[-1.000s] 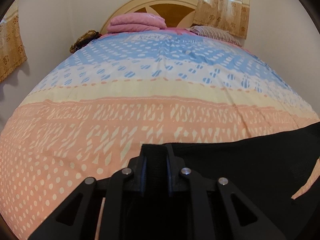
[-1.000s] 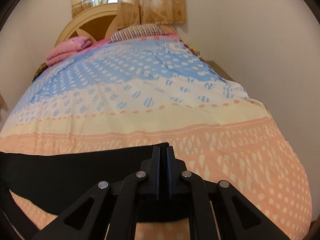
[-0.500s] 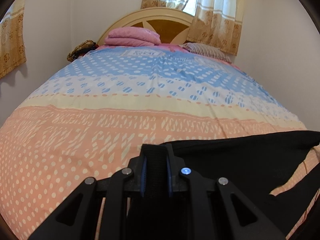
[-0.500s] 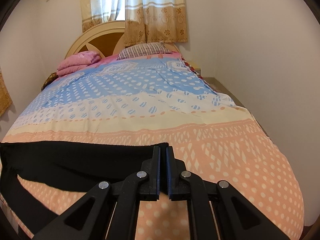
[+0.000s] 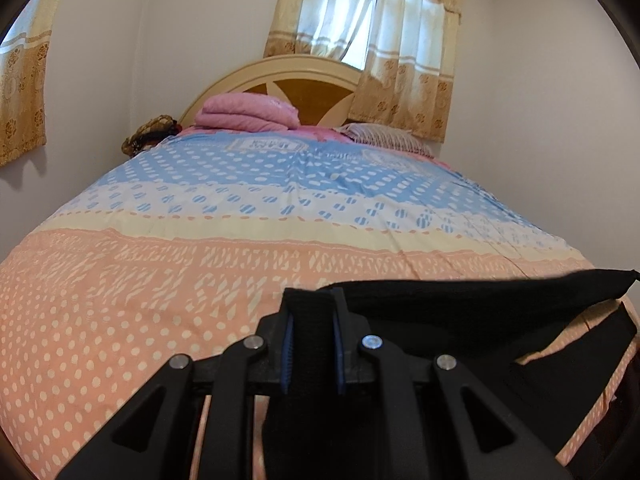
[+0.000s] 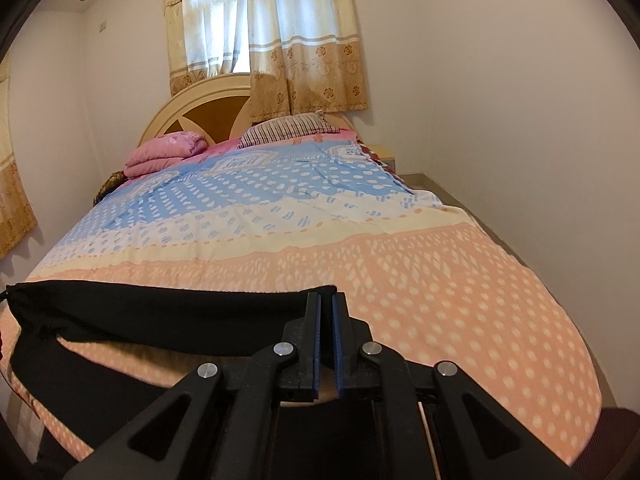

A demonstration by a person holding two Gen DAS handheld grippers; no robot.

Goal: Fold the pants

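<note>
Black pants [image 5: 472,312] hang stretched between my two grippers above the near end of the bed. My left gripper [image 5: 311,300] is shut on one end of the waistband, with thick black fabric bunched between its blue pads. My right gripper [image 6: 326,300] is shut on the other corner of the pants [image 6: 168,304]; the fabric edge reaches the left finger. The cloth sags in the middle, and a leg droops below toward the bed's front edge. The lower parts of the pants are hidden behind the gripper bodies.
The bed has a patterned cover [image 5: 240,248], peach near me and blue farther away. A folded pink blanket [image 5: 248,114] and a striped pillow [image 6: 288,130] lie by the headboard [image 5: 296,84]. Walls stand close on both sides. Curtains [image 6: 264,32] cover the window.
Both grippers have risen and tilted up with the pants, lifting the fabric off the bed. The headboard, window and walls now fill more of both views.
</note>
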